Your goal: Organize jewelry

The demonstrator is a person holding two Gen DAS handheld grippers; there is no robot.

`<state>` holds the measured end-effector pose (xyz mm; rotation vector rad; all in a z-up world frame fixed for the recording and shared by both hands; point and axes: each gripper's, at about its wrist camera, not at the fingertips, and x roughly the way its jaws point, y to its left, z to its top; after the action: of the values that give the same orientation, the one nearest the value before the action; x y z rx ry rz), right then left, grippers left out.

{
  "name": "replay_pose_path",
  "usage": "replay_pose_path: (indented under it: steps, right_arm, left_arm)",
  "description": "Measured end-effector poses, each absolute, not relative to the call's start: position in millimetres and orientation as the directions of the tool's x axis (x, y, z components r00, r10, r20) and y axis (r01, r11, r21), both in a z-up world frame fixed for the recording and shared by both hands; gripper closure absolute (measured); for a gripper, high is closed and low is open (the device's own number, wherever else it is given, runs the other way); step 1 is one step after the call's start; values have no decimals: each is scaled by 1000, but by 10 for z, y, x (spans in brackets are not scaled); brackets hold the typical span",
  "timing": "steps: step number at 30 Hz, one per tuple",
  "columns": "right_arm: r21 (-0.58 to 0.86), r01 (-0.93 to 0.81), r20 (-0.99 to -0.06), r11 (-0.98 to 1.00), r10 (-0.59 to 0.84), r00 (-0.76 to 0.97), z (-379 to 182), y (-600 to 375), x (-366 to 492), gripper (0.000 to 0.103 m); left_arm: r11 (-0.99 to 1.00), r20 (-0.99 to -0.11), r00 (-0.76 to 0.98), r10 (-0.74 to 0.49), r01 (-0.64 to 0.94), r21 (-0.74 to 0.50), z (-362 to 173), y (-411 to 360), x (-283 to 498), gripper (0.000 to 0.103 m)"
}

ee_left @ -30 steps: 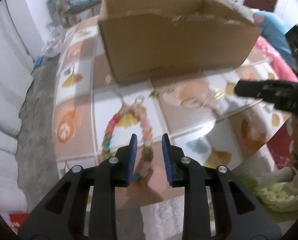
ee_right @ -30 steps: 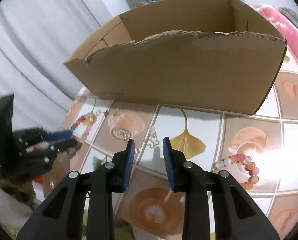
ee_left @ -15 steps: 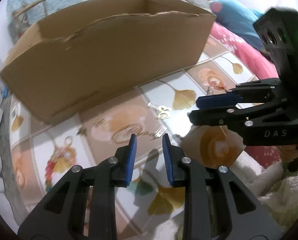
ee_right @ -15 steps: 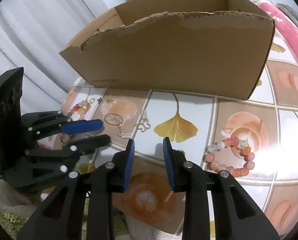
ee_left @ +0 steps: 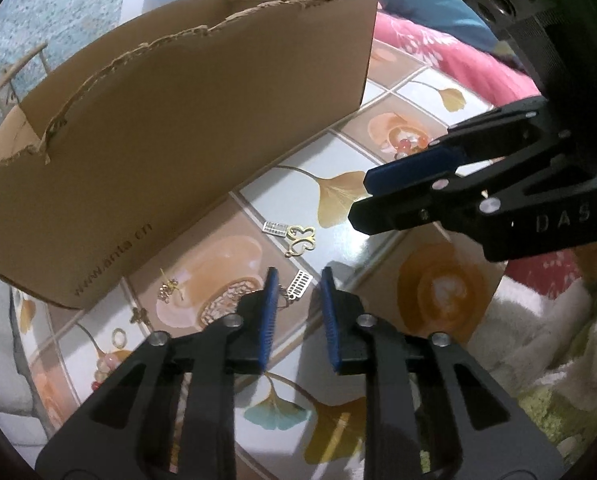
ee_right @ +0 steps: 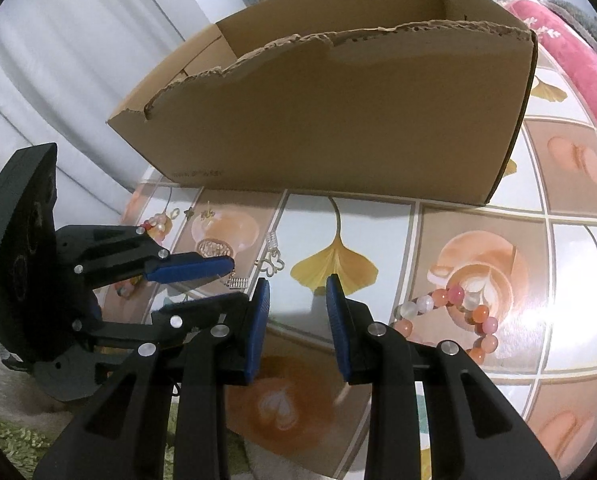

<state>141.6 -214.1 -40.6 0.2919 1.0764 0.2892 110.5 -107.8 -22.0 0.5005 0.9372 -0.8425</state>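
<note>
Left gripper [ee_left: 297, 280] jaws closing, narrow gap, silver charm [ee_left: 301, 285] just ahead between tips, unpinched; right gripper [ee_right: 297, 286] narrow, empty, bead bracelet [ee_right: 454, 316] to its right, box [ee_right: 338, 120] beyond.

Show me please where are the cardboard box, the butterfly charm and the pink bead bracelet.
cardboard box [ee_right: 338, 128]: right wrist view, middle of its front wall.
butterfly charm [ee_left: 300, 238]: left wrist view, centre of the gold wings.
pink bead bracelet [ee_right: 480, 314]: right wrist view, an orange bead on its right side.
</note>
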Motion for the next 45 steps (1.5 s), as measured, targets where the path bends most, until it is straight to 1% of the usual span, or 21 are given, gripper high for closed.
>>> replay_pose_path:
  steps: [6,7,8,15,20,24,31,35,43,45]
  right_arm:
    - [375,-81,-814,923,370,449,-397,-2179,1412,74]
    - [376,-79,-813,923,370,450,-396,-2185,1412,74]
    - [376,-78,-813,923,370,450,-398,-2187,1417,74]
    - [381,-85,-807,921,376,456,-363,-2176,1445,74]
    - [384,-106,-795,917,387,468,-303,-2091,1528,74]
    - [341,-147,-802,929,369,470,-265,-1911,1630,74]
    - [206,-196,-852,959,275,446,-327,-1598,1760,74]
    - [172,-189,-870,967,239,430,-383,-1556,1791,79]
    - [133,-206,-885,970,209,417,-453,-1510,1808,83]
    - [105,-213,-890,971,188,417,-457,-1474,1814,86]
  left_arm:
    - [555,-859,339,-384,828,79,-226,-1132,1060,93]
    - [553,-858,345,-381,829,88,-228,-1143,1047,97]
    - [552,-857,350,-378,829,95,-233,-1154,1046,99]
    - [577,-855,375,-359,809,113,-222,-1088,999,99]
    - [641,-858,388,-337,762,93,-219,-953,1037,99]
    - [679,-858,396,-328,730,77,-216,-869,1056,99]
    - [702,-855,404,-326,709,67,-212,-817,1045,99]
    - [698,-854,405,-326,712,71,-214,-824,1043,99]
    - [698,-854,405,-328,713,71,-215,-818,1048,99]
    - [697,-854,405,-327,714,72,-213,-816,1048,99]
